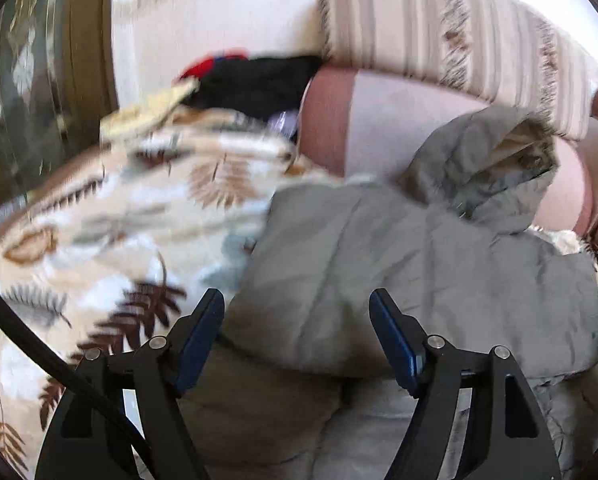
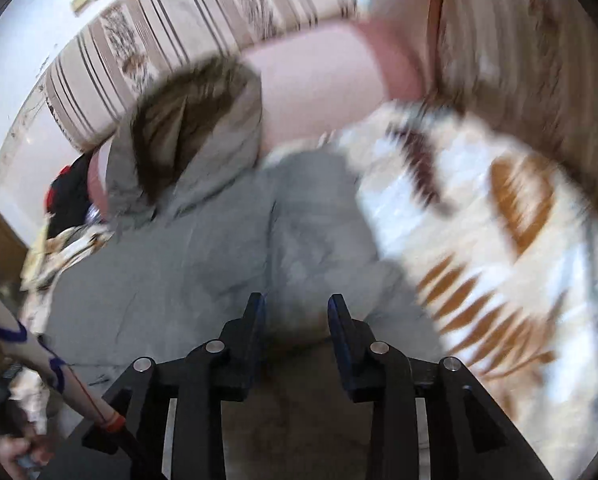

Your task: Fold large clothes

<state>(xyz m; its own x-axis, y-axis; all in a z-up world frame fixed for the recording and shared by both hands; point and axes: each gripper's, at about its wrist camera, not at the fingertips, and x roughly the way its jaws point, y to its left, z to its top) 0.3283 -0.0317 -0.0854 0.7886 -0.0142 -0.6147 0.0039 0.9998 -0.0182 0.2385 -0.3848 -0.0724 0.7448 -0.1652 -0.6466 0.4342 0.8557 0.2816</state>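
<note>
Jaws of both grippers apart above grey jacket [image 1: 399, 248], none gripped.

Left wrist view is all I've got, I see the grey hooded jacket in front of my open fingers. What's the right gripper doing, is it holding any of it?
Observer: No. The right gripper is open over the grey jacket, with nothing between its fingers.
Operator: What lies to the right of the jacket there?
Observer: The leaf-print blanket spreads out on that side, touching the jacket's edge.
Operator: Anything beyond that blanket?
Observer: A striped brownish cushion or sofa arm rises behind it; blur hides the detail.
</note>
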